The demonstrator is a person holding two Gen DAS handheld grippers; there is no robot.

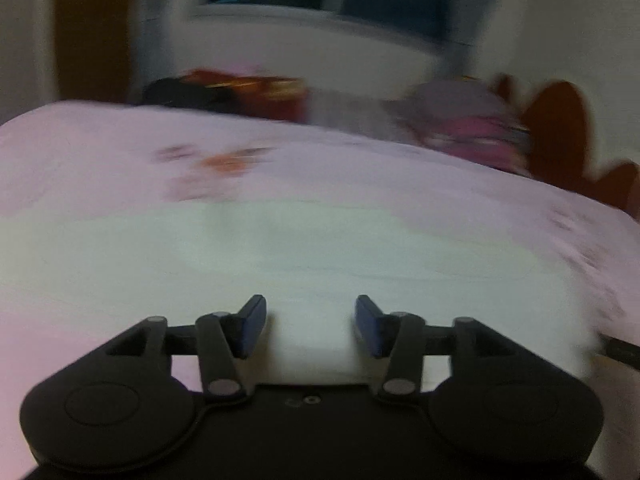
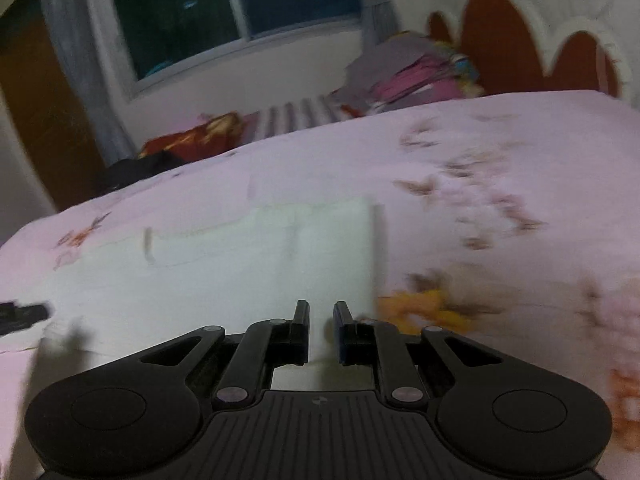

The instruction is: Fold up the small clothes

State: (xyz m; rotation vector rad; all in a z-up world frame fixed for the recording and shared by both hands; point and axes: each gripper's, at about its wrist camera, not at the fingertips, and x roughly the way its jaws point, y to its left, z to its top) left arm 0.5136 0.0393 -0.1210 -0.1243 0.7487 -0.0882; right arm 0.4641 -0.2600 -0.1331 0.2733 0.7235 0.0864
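Note:
A small white garment (image 1: 304, 248) lies flat on the pink flowered bedsheet (image 1: 100, 152); it also shows in the right wrist view (image 2: 260, 256), with a straight right edge. My left gripper (image 1: 311, 322) is open, its blue fingertips wide apart just above the garment's near part. My right gripper (image 2: 321, 320) is open with a narrow gap, over the garment's near right corner. Nothing is held between either pair of fingers. The tip of the left gripper (image 2: 24, 314) shows at the left edge of the right wrist view.
A pile of grey and pink clothes (image 2: 404, 76) lies at the far right by the brown headboard (image 2: 500, 40). Red and black clothes (image 2: 180, 148) lie at the bed's far left. A window (image 2: 224, 12) and a curtain are behind.

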